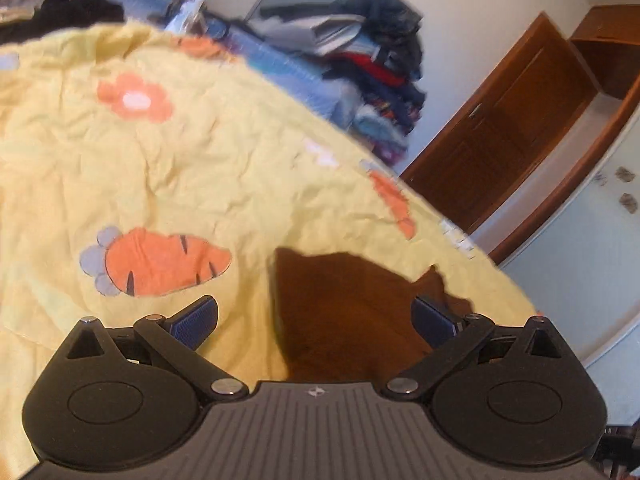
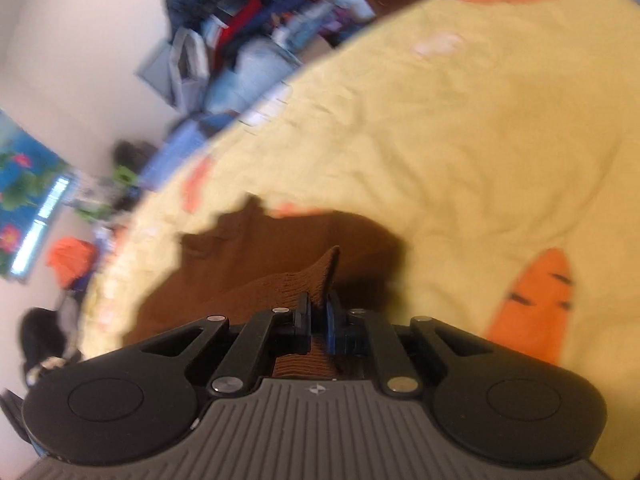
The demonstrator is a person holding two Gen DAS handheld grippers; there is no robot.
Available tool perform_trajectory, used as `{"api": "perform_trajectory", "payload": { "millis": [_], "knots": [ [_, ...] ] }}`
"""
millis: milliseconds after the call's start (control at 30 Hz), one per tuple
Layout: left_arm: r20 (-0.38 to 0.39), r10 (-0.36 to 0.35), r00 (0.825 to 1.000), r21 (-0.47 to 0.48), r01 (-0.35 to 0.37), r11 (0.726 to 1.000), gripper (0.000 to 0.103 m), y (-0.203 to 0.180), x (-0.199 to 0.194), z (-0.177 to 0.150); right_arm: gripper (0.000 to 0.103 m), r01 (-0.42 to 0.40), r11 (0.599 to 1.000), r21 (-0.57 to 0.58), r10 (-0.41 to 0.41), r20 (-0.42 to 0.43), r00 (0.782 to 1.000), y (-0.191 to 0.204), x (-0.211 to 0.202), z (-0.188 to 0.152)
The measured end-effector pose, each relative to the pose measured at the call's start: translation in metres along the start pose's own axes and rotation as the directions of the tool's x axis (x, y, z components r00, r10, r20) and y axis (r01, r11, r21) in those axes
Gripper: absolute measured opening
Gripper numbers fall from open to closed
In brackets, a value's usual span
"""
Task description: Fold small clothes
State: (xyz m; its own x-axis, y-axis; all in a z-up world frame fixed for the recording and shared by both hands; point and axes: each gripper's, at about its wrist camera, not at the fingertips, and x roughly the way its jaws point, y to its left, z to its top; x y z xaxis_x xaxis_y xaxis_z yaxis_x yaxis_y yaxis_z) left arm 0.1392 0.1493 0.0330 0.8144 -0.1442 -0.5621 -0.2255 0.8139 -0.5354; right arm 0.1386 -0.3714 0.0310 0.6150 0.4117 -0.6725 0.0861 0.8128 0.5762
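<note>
Brown garment [image 2: 280,264] blurred, pinched by right fingers [image 2: 319,314]; left fingers [image 1: 316,316] spread wide.

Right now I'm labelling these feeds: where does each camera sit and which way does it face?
Left wrist: sits on the left gripper, jaws wide open, looking down over the brown garment on the yellow bedspread.
Right wrist: sits on the right gripper, shut on the brown garment.
Shared: garment, bedspread, clothes pile.

Both wrist views close above the yellow bedspread [image 1: 192,168], angled down along their tongs; shared: brown garment [image 2: 256,256].
</note>
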Motion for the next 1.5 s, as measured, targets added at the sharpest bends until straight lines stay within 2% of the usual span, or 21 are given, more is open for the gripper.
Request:
{"api": "perform_trajectory", "payload": {
  "millis": [100, 167, 233, 400, 467, 600, 667, 700, 733, 800, 867, 967, 1033, 1167, 1233, 1300, 1333, 1400, 1433, 1467, 1500],
  "knots": [
    [-0.083, 0.018, 0.996, 0.008, -0.017, 1.000, 0.099, -0.001, 0.023, -0.002, 0.015, -0.001, 1.000, -0.002, 0.001, -0.012, 1.000, -0.003, 0.005, -0.005],
    [-0.081, 0.045, 0.996, 0.073, -0.039, 0.997, 0.089, -0.012, 0.027, -0.004, 0.015, -0.009, 1.000, -0.025, 0.009, -0.012, 1.000, 0.001, 0.003, -0.008],
    [-0.096, 0.071, 0.993, 0.146, -0.057, 0.988, 0.019, -0.023, 0.032, -0.004, 0.015, 0.009, 0.999, -0.044, -0.010, -0.009, 1.000, 0.004, 0.002, -0.008],
    [-0.011, 0.194, 0.981, 0.334, -0.179, 0.925, 0.007, -0.042, 0.034, -0.015, 0.015, 0.060, 0.995, -0.083, -0.057, 0.044, 0.997, 0.004, -0.011, -0.002],
    [0.018, 0.227, 0.974, 0.393, -0.216, 0.894, 0.007, -0.042, 0.039, -0.022, 0.015, 0.113, 0.987, -0.118, -0.114, -0.002, 0.993, 0.002, 0.002, -0.008],
    [0.114, 0.242, 0.963, 0.425, -0.268, 0.865, 0.018, -0.054, 0.008, -0.024, 0.024, 0.105, 0.983, -0.147, -0.097, 0.066, 0.993, 0.013, -0.016, -0.016],
    [0.241, 0.193, 0.951, 0.432, -0.283, 0.856, 0.049, -0.067, -0.017, -0.028, 0.038, 0.119, 0.972, -0.203, -0.088, 0.156, 0.984, 0.029, -0.034, -0.020],
    [0.288, 0.161, 0.944, 0.440, -0.280, 0.853, 0.084, -0.075, -0.025, -0.031, 0.040, 0.122, 0.964, -0.235, -0.080, 0.180, 0.980, 0.039, -0.037, -0.023],
    [0.307, 0.125, 0.944, 0.458, -0.261, 0.850, 0.097, -0.084, -0.026, -0.034, 0.040, 0.112, 0.956, -0.273, -0.065, 0.177, 0.982, 0.051, -0.035, -0.025],
    [0.248, 0.069, 0.966, 0.523, -0.194, 0.830, 0.096, -0.102, -0.013, -0.042, 0.044, 0.108, 0.932, -0.346, -0.059, 0.149, 0.987, 0.074, -0.018, -0.027],
    [0.134, 0.078, 0.988, 0.574, -0.141, 0.807, 0.096, -0.112, 0.013, -0.052, 0.048, 0.132, 0.908, -0.398, -0.092, 0.118, 0.989, 0.091, 0.009, -0.031],
    [0.014, 0.188, 0.982, 0.586, -0.160, 0.794, 0.090, -0.094, 0.051, -0.065, 0.048, 0.216, 0.864, -0.455, -0.194, 0.096, 0.976, 0.091, 0.047, -0.044],
    [0.017, 0.138, 0.990, 0.575, -0.123, 0.809, 0.090, -0.081, 0.046, -0.062, 0.048, 0.230, 0.825, -0.517, -0.179, 0.147, 0.973, 0.089, 0.045, -0.058],
    [0.035, 0.158, 0.987, 0.610, -0.147, 0.778, 0.091, -0.082, 0.046, -0.062, 0.048, 0.235, 0.779, -0.581, -0.151, 0.190, 0.970, 0.084, 0.040, -0.072],
    [0.063, 0.188, 0.980, 0.618, -0.186, 0.764, 0.089, -0.091, 0.033, -0.064, 0.048, 0.245, 0.781, -0.574, -0.173, 0.178, 0.969, 0.091, 0.039, -0.069],
    [0.053, 0.125, 0.991, 0.602, -0.132, 0.787, 0.089, -0.093, 0.006, -0.069, 0.053, 0.254, 0.812, -0.525, -0.194, 0.169, 0.966, 0.100, 0.025, -0.072],
    [0.037, 0.080, 0.996, 0.596, -0.086, 0.798, 0.090, -0.092, -0.006, -0.074, 0.056, 0.225, 0.822, -0.523, -0.159, 0.168, 0.973, 0.105, 0.014, -0.079],
    [-0.019, 0.054, 0.998, 0.607, -0.032, 0.794, 0.090, -0.090, -0.016, -0.086, 0.075, 0.148, 0.813, -0.564, -0.072, 0.154, 0.985, 0.113, 0.000, -0.098],
    [-0.051, 0.072, 0.996, 0.623, -0.024, 0.782, 0.090, -0.087, -0.013, -0.095, 0.088, 0.152, 0.799, -0.582, -0.083, 0.144, 0.986, 0.114, 0.001, -0.106],
    [-0.074, 0.115, 0.991, 0.641, -0.041, 0.766, 0.091, -0.081, -0.006, -0.103, 0.086, 0.172, 0.783, -0.598, -0.122, 0.123, 0.985, 0.112, 0.009, -0.114],
    [-0.041, 0.094, 0.995, 0.651, -0.045, 0.757, 0.093, -0.072, -0.008, -0.108, 0.089, 0.192, 0.775, -0.602, -0.174, 0.089, 0.981, 0.104, 0.021, -0.119]
  ]
}}
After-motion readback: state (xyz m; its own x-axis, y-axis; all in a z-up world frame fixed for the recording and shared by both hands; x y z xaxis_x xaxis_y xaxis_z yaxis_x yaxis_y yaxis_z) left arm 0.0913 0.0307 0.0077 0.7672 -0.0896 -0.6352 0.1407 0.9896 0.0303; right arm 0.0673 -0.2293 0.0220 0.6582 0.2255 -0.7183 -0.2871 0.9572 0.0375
